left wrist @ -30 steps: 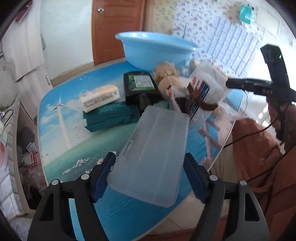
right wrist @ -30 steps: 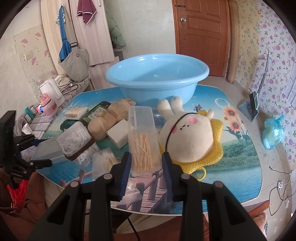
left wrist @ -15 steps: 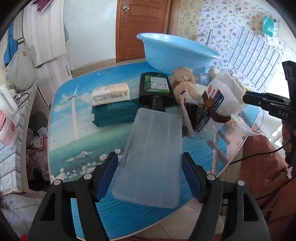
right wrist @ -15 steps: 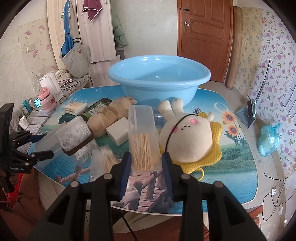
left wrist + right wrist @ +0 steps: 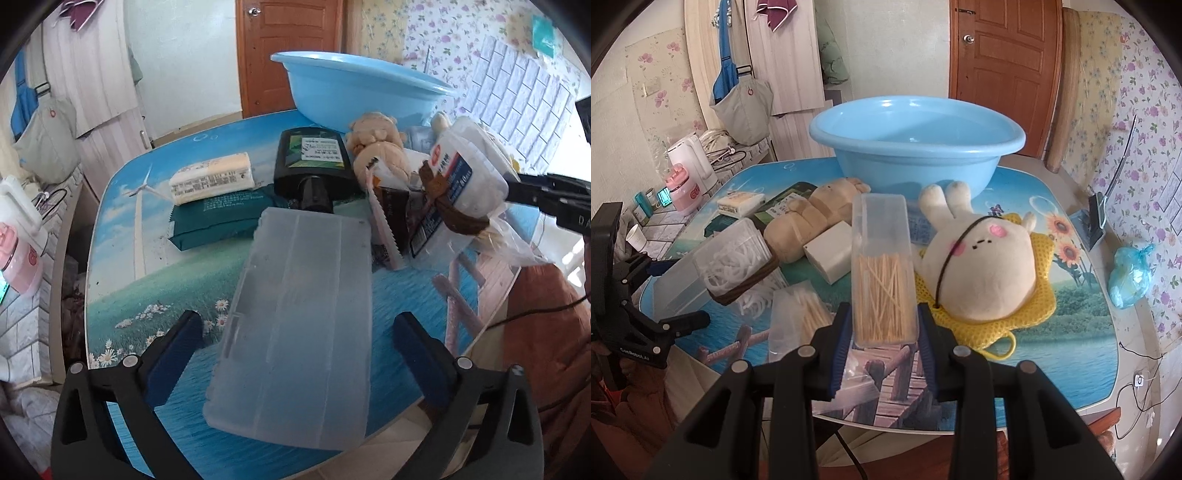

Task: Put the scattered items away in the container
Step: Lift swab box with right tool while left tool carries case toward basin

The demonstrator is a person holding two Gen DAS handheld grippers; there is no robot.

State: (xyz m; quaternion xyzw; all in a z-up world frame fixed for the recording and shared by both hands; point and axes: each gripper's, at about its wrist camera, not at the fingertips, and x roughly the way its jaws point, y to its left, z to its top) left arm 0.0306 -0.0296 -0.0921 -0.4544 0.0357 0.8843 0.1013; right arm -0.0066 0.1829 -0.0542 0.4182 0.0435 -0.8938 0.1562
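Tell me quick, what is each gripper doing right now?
Left gripper: open, fingers apart on either side of the frosted plastic case, not squeezing it.
Right gripper: shut on the clear toothpick box.

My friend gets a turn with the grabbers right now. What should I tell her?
Right gripper: shut on the clear plastic toothpick box.
Left gripper: open, either side of the frosted flat plastic case, not gripping.
Big light-blue plastic basin: at the table's far side; nothing visible inside.
Done: nothing is in yet.
Left: the toothpicks, the case, the white plush rabbit, the tan teddy and the rest.
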